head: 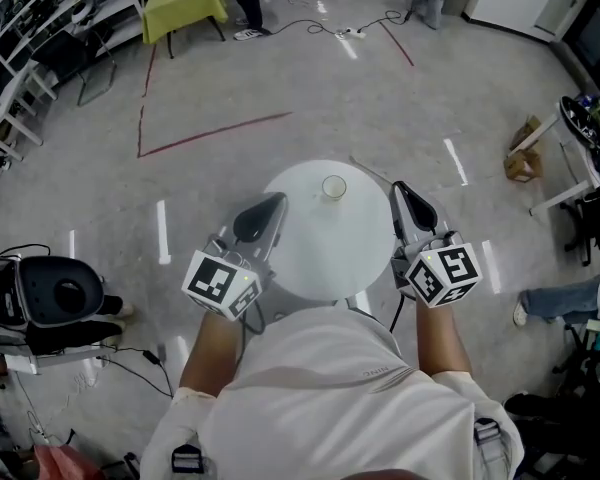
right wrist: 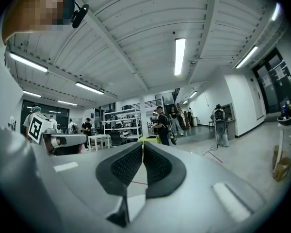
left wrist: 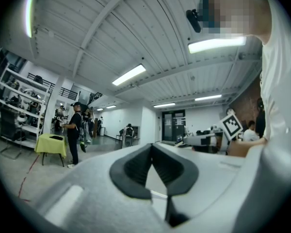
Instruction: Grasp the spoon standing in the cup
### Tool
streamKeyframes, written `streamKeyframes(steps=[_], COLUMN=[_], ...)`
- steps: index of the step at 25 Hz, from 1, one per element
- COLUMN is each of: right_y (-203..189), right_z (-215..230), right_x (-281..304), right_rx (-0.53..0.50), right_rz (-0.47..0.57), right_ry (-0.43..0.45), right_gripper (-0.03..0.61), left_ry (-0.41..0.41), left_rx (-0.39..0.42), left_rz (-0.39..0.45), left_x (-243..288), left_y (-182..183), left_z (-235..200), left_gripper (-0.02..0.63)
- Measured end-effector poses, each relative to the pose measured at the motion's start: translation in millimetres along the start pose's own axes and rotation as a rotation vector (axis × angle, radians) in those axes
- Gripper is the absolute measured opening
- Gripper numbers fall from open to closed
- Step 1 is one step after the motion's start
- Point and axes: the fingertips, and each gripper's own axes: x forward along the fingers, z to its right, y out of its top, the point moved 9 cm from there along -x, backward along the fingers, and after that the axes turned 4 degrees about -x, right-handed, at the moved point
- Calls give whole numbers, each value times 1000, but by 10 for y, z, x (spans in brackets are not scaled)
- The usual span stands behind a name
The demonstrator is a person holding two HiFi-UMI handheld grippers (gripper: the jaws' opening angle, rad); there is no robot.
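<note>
**Both grippers shut and empty, cup standing apart on the round table**

Far off to the left a yellow-green table [head: 185, 3] stands on the grey floor, with a red tape line [head: 212, 131] running below it. Closer in, the person's left gripper [head: 278, 201] sits over the left edge of the round white table [head: 325, 253], its marker cube [head: 220, 284] back by the wrist. In its own view its two dark pads [left wrist: 131, 171] meet at the tips, with only a narrow wedge of gap lower down and nothing caught between them.

The cup [head: 334, 186] stands upright on the far part of the tabletop, roughly midway between the two grippers and ahead of both, touching neither. From above it reads as a pale ring; I can't pick out the spoon in it.

The right gripper [head: 399, 187] lies along the table's right edge. Its jaws are pressed together at the tips and hold nothing. Beyond it, a small cardboard box [head: 523, 163] sits on the floor.
</note>
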Motion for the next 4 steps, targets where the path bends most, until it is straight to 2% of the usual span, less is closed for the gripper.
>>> streamKeyframes(steps=[4], right_y=[-6], right_z=[-47], right_x=[-18], right_rx=[-3], right_rz=[-7], right_ry=[3], right_gripper=[12], left_ry=[3], left_rx=[-5], left_rz=[-1], left_x=[-39], left_y=[5], left_z=[8], left_gripper=[3])
